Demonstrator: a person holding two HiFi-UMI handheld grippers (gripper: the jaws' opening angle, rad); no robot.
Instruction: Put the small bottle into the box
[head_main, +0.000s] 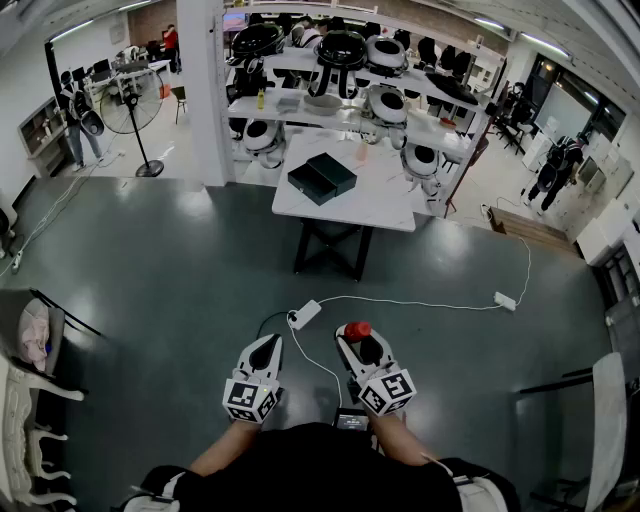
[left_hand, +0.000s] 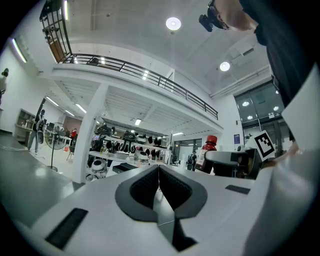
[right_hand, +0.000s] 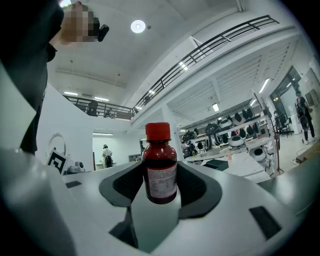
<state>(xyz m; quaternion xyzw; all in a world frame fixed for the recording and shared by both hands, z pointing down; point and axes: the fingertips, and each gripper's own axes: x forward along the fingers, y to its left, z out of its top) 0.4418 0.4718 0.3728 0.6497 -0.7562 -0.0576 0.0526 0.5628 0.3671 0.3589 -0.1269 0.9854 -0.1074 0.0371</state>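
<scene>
The small bottle, dark red with a red cap and a white label, is standing upright in my right tongs. The jaws are spread wide around its body with the pads pressing on both sides, so it's held in the air over the grey floor. My left tongs are just beside the right ones, closed all the way with the pads touching and nothing in them. Both pairs sit close in front of the person's body, pointing forward.

The black box is well apart from the bottle, up ahead on the white table. It looks like two black parts lying against each other, but I can't make out more than that from here.

On the floor between the tongs and the table there's a white power strip, with a white cable running off to the right. Far left stands a pedestal fan
</scene>
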